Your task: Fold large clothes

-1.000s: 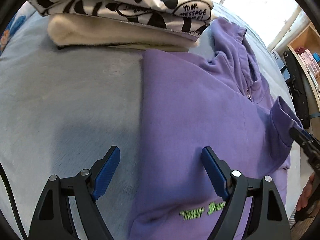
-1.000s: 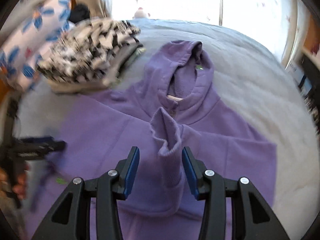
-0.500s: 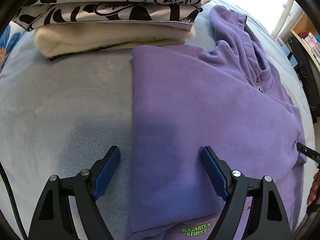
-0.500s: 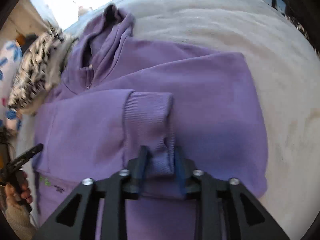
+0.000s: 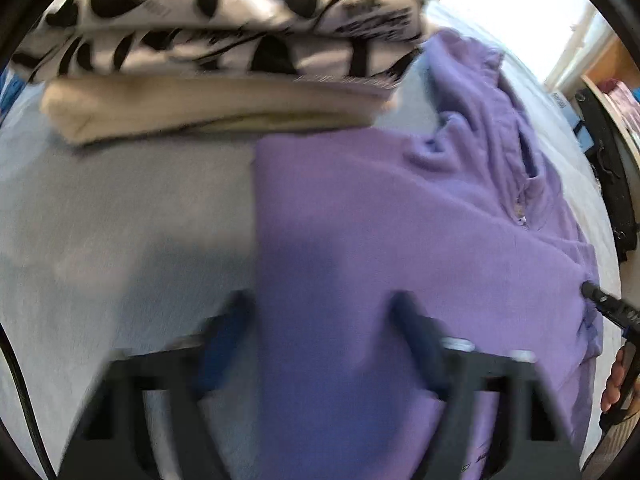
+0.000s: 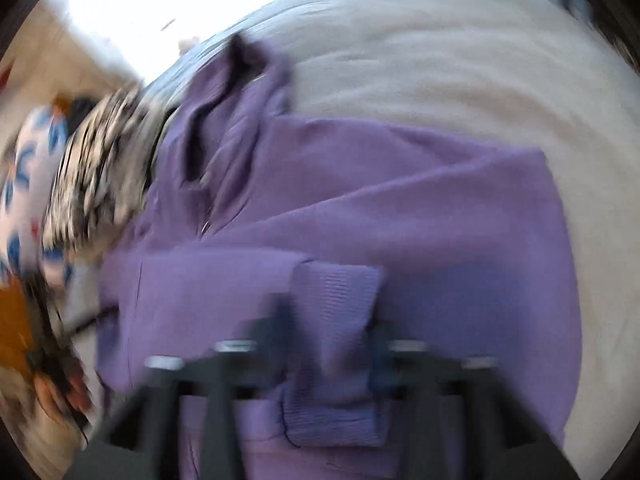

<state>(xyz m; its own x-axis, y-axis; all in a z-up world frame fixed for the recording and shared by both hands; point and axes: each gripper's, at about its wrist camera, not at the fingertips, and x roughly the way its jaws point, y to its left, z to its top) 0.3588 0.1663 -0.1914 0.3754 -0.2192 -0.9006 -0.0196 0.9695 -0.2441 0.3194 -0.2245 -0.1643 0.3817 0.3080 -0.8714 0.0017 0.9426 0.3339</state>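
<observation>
A purple hoodie (image 5: pixel 400 220) lies flat on the grey bed cover (image 5: pixel 100 220), hood toward the far side. Its straight folded left edge runs between the fingers of my left gripper (image 5: pixel 322 320). The jaws are closing, blurred, with a gap still around the fabric. In the right wrist view the hoodie (image 6: pixel 440 200) has a sleeve folded across its body. My right gripper (image 6: pixel 330 324) is closing on that sleeve's ribbed cuff (image 6: pixel 336 292), its pads against the cuff's sides. The right gripper's black tip (image 5: pixel 600 304) shows at the hoodie's right edge in the left wrist view.
A stack of folded clothes sits beyond the hoodie: a black-and-white patterned piece (image 5: pixel 240 20) on a cream one (image 5: pixel 200 108). A blue-flowered pillow (image 6: pixel 24 168) lies far left. A shelf and a dark chair (image 5: pixel 608 160) stand beside the bed. Bare bed cover (image 6: pixel 460 60) lies to the right.
My right gripper rolled, carried the sleeve across the hoodie's body and tightened on the cuff. My left gripper moved along the hoodie's left edge and its jaws narrowed.
</observation>
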